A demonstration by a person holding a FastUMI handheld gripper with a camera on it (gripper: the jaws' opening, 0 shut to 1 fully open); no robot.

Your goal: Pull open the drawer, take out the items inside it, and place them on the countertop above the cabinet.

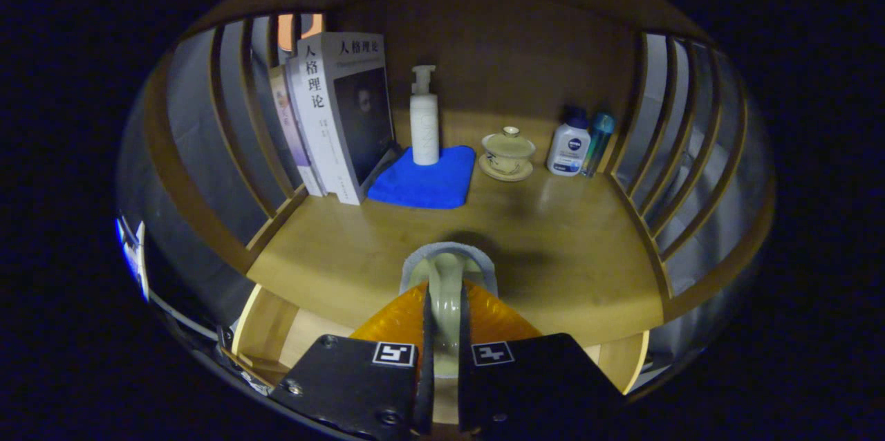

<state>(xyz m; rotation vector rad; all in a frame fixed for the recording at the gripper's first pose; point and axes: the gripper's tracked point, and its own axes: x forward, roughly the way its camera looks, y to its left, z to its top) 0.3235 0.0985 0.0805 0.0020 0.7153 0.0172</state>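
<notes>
My gripper (446, 303) is shut on a pale green ceramic piece (448, 268), cup-like, with a greyish rim; its wall stands pinched between the two fingers. It is held just above the front edge of the wooden countertop (567, 254). Below and behind the fingers, the open drawer (266, 330) shows its light wooden side walls; its inside is mostly hidden by the gripper.
At the back of the countertop stand upright books (339, 116), a white pump bottle (424, 119) on a blue cloth (425, 182), a lidded tea bowl on a saucer (508, 154), a white lotion bottle (568, 147) and a teal bottle (598, 140). Slatted wooden sides (677, 151) close both flanks.
</notes>
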